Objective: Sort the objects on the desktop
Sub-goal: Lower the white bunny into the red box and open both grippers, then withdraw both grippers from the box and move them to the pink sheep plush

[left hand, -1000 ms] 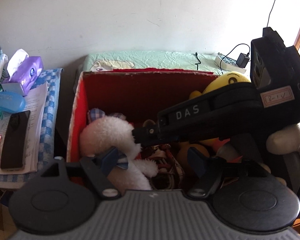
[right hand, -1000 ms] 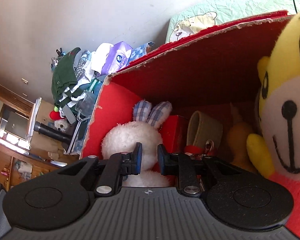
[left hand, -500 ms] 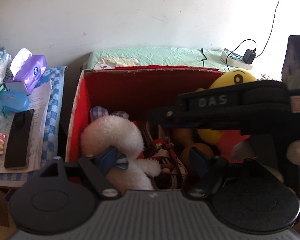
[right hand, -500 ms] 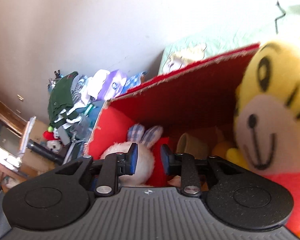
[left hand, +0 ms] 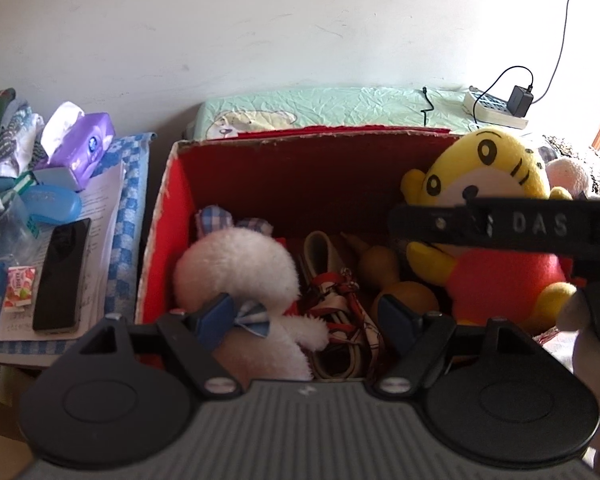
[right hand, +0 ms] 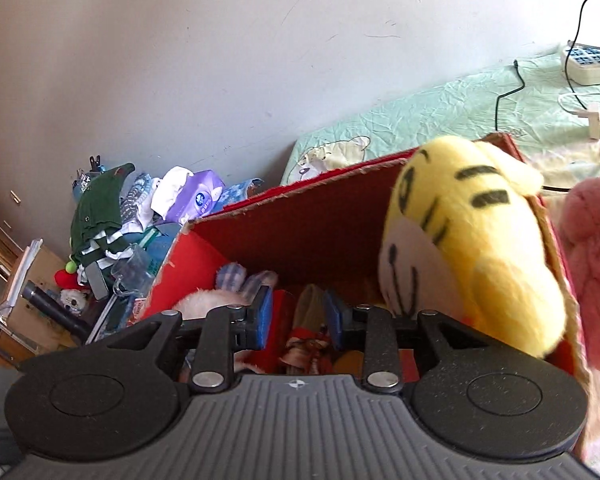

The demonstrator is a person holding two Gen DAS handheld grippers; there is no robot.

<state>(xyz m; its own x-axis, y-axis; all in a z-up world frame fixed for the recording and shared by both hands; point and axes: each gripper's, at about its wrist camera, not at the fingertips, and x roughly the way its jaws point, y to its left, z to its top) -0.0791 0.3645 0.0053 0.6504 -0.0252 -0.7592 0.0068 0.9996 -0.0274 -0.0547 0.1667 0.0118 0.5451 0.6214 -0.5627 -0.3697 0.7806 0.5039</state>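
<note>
Two claws hang over the red box (left hand: 172,216), and neither holds anything. My left claw (left hand: 308,320) stands wide above the near rim, its blue fingertips (left hand: 216,316) framing the white rabbit toy (left hand: 236,264) at the left of the box. My right claw (right hand: 296,320) is only part open, a modest gap between the pads, and empty; it hovers over the middle of the box, with the yellow tiger toy (right hand: 472,256) close on its right. From the left view that tiger sits upright in the right half of the box, and between it and the rabbit lie a gourd (left hand: 384,276) and a tangle of red and white straps (left hand: 340,300).

I judge the toys are already binned, so the step in hand is picking the next thing. To the left, on the checked cloth of the tabletop (left hand: 128,184), a phone (left hand: 62,272), a purple tissue pack (left hand: 84,148) and a blue case (left hand: 52,204) lie unsorted. My next move calls for lifting clear of the rim and swinging left toward those.
</note>
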